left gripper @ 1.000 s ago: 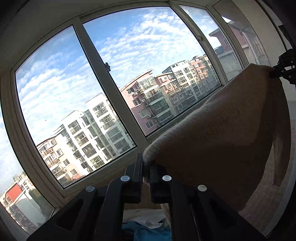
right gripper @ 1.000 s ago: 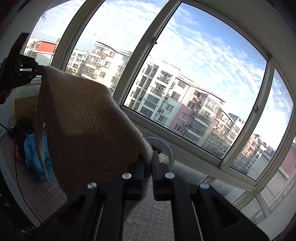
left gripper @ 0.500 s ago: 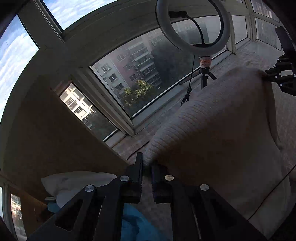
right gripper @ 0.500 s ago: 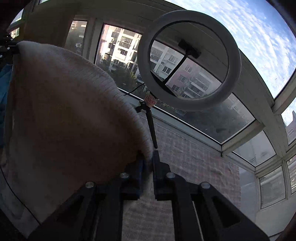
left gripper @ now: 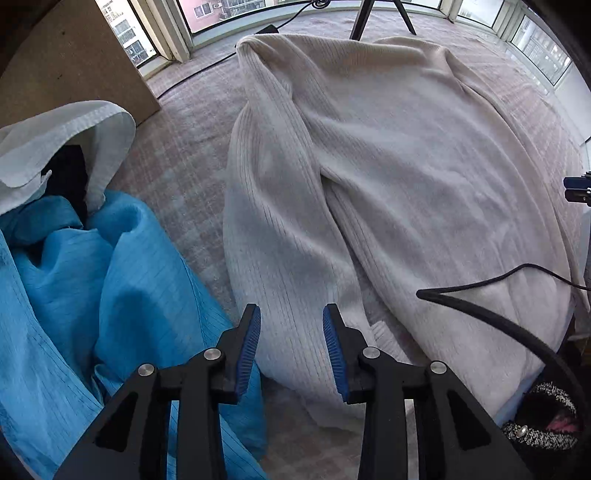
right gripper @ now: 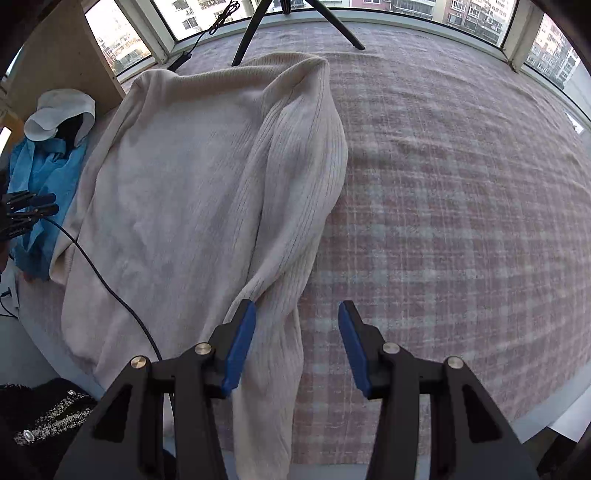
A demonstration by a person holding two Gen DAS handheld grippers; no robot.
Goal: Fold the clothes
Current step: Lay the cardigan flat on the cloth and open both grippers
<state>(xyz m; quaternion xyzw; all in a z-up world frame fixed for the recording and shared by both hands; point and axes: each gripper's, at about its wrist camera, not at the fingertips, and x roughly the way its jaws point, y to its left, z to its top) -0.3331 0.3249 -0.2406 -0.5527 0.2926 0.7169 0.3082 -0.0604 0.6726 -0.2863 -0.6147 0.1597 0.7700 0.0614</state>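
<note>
Laying-out stage: cream sweater (right gripper: 184,192) spread flat, sleeves at 3 and 9 o'clock; left gripper (left gripper: 291,345) and right gripper (right gripper: 297,347) agape, empty; next, likely pinching a sleeve inward

A black tripod (right gripper: 255,27) stands on the pink plaid cover (right gripper: 461,206) beside a cardboard box (left gripper: 70,62).

Tripod (right gripper: 295,26) top cut off (legs only); sweater (right gripper: 177,192) hem leaves frame.
</note>
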